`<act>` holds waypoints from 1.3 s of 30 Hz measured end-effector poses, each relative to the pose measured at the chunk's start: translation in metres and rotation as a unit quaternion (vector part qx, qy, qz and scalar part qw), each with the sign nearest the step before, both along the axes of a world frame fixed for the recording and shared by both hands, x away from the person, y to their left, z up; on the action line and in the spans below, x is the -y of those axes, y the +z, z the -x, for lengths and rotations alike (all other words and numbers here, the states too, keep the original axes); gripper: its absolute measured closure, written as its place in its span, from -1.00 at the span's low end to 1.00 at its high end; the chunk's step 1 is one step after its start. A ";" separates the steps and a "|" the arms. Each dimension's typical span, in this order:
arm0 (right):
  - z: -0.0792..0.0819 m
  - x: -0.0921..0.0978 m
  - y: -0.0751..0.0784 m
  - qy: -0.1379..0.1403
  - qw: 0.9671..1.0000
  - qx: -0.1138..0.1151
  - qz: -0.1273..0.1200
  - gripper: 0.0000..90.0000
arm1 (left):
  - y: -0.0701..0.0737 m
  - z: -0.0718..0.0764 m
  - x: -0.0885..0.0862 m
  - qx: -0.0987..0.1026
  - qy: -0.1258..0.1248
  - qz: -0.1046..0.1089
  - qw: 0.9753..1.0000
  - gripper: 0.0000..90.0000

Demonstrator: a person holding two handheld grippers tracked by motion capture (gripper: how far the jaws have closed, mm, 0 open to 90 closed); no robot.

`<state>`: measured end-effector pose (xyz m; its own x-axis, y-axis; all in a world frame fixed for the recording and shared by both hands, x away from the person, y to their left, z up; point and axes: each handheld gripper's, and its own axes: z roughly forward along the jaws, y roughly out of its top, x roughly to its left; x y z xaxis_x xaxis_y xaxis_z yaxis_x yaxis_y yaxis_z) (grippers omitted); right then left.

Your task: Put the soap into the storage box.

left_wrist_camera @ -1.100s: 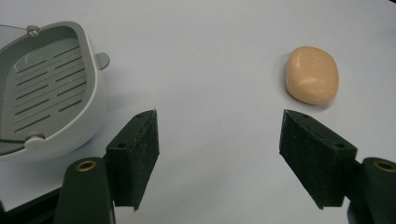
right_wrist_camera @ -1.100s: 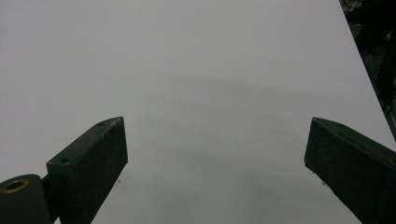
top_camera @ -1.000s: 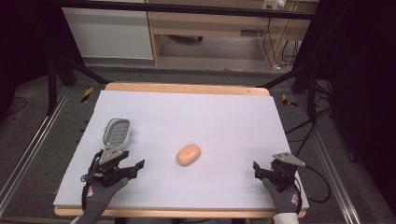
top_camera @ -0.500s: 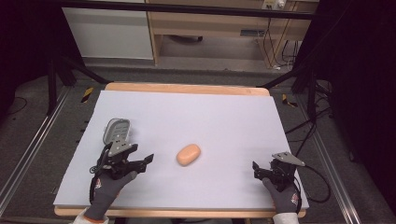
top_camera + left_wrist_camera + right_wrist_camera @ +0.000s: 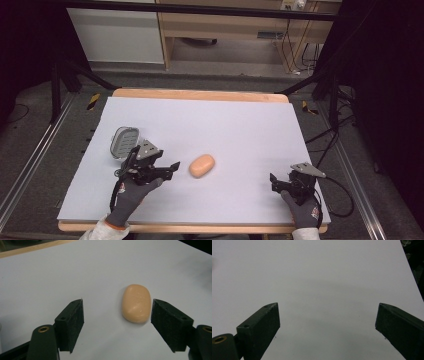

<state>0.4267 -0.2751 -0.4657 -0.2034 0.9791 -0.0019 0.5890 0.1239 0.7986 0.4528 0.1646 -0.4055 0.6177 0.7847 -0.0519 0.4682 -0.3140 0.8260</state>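
Your left gripper point(image 5: 170, 166) has its jaws spread wide, just beside the peach soap bar point(image 5: 202, 165), which lies flat on the white surface point(image 5: 240, 130) near its middle, slightly ahead of the jaws and nearer the right one. Your right gripper point(image 5: 276, 181) rests well apart at the right, jaws spread over bare surface, and the grey soap dish point(image 5: 123, 141) sits behind your left hand point(image 5: 131, 192).

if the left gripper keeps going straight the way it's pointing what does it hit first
Most likely the soap. The left gripper is open and aimed at it, with the bar lying just ahead, nearer one pad than the other. Nothing else lies between them on the table.
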 end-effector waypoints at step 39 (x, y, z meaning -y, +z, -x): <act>-0.003 -0.002 -0.002 0.016 1.000 -0.011 0.002 -0.87 | -0.018 -0.033 0.078 -0.039 -0.053 -0.071 0.995 -0.47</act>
